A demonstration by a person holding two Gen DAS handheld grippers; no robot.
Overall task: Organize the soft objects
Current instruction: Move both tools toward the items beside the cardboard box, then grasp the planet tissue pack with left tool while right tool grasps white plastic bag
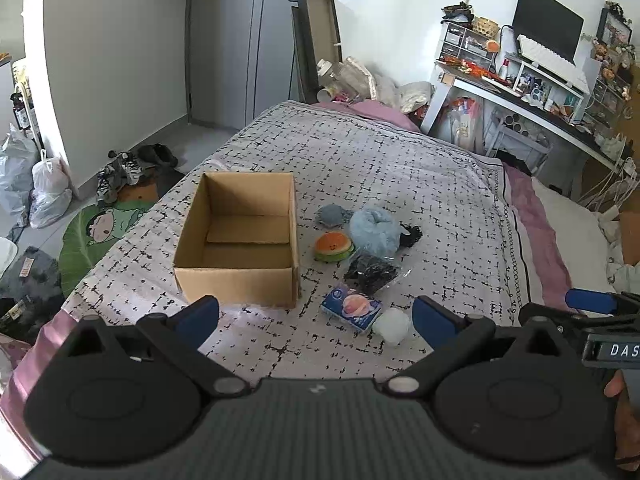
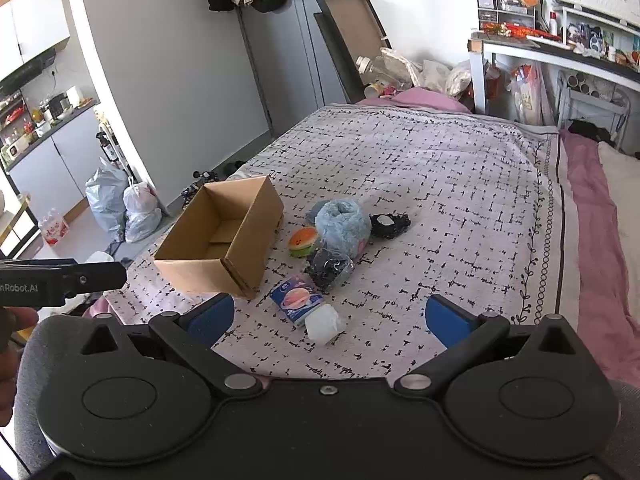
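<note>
Nothing is sorted yet: the open brown cardboard box (image 1: 240,240) sits empty, the soft objects (image 1: 360,248) heaped just right of it. Left gripper (image 1: 316,320) and right gripper (image 2: 330,318) gape apart, holding nothing.

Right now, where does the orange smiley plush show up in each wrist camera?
Left wrist: orange smiley plush sits center frame, right of the cardboard box.
Right wrist: the plush sits slightly left of center, right of the box.
Shared landmark: the blue fluffy bundle touching its right side.
</note>
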